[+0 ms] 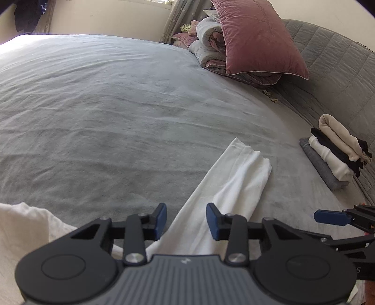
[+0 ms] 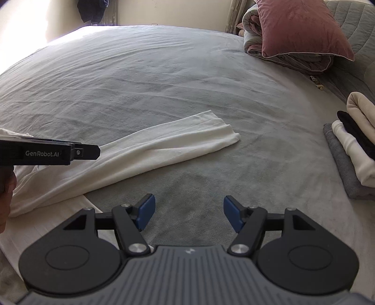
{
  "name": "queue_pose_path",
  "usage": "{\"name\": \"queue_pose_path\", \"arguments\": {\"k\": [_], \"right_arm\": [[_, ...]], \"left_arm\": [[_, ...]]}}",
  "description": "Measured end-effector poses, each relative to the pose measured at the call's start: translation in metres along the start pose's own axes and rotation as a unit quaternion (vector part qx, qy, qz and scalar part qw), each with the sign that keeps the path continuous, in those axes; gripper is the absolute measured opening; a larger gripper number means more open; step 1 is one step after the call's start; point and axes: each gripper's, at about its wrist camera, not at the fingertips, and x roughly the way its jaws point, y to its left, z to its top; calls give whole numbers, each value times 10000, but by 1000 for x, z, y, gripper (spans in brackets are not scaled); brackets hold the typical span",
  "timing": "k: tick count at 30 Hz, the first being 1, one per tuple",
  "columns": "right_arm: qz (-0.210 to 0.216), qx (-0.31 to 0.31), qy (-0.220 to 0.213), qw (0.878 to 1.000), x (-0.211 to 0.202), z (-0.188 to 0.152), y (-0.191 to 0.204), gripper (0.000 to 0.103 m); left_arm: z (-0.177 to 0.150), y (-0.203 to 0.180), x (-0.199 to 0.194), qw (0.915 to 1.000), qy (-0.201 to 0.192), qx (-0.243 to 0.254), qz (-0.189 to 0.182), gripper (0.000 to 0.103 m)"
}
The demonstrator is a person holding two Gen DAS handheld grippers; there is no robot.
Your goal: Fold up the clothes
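The white garment (image 1: 225,183) runs under the left gripper (image 1: 186,221), its near end hidden. The stack of folded clothes (image 2: 354,150) is cut off by the right edge of the right wrist view. The dark clothing (image 1: 28,14) hanging by the wall is cropped at the top.

You see two grippers: left gripper (image 1: 186,220), right gripper (image 2: 189,212). One white garment (image 2: 145,150) spread on one bed (image 2: 140,82). One stack (image 1: 337,154), roughly five folded pieces, edges unclear. One pink pillow (image 1: 257,37).
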Motion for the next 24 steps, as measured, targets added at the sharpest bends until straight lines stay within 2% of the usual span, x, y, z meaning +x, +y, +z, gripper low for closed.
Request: {"name": "queue_pose_path", "arguments": {"k": [3, 8, 10, 12, 15, 24], "right_arm": [[-34, 46, 16, 10000, -1, -2, -8, 69], [-61, 265, 22, 9996, -2, -3, -24, 69], [-20, 407, 36, 9992, -3, -3, -31, 69], [41, 521, 48, 9986, -3, -3, -36, 69], [89, 611, 26, 9981, -3, -1, -41, 69], [135, 935, 57, 9955, 1, -3, -60, 69]], "left_arm": [[-4, -4, 3, 9998, -71, 163, 99, 19], [-2, -2, 2, 9995, -287, 62, 103, 19], [0, 2, 2, 9992, -369, -135, 44, 24], [2, 6, 6, 9988, -316, -362, -117, 25], [3, 3, 13, 9984, -247, -450, -215, 25], [28, -29, 51, 9988, -90, -385, -289, 24]]}}
